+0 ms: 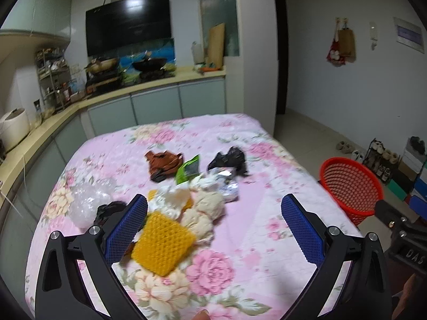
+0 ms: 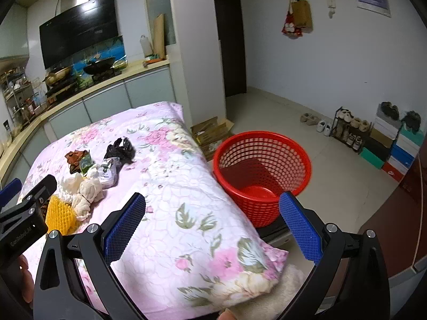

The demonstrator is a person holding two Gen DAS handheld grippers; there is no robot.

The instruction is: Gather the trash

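A heap of trash lies on the floral-covered table (image 1: pixel 256 240): a yellow foam net (image 1: pixel 162 248), crumpled beige tissues (image 1: pixel 205 210), a green packet (image 1: pixel 189 169), a brown wrapper (image 1: pixel 162 164), a black bag (image 1: pixel 230 158) and clear plastic (image 1: pixel 88 200). My left gripper (image 1: pixel 213 229) hovers open just above the yellow net, nothing between its blue pads. My right gripper (image 2: pixel 212 226) is open and empty over the table's right edge, beside the red mesh basket (image 2: pixel 263 176) on the floor. The same heap shows in the right wrist view, with the yellow net (image 2: pixel 60 214) and tissues (image 2: pixel 85 194).
A kitchen counter (image 1: pixel 80 104) with woks and a rice cooker (image 1: pixel 13 128) runs behind and left of the table. Cardboard boxes (image 2: pixel 210 130) sit on the floor by the basket. A shoe rack (image 2: pixel 352 130) and stacked shoeboxes (image 2: pixel 397 149) line the right wall.
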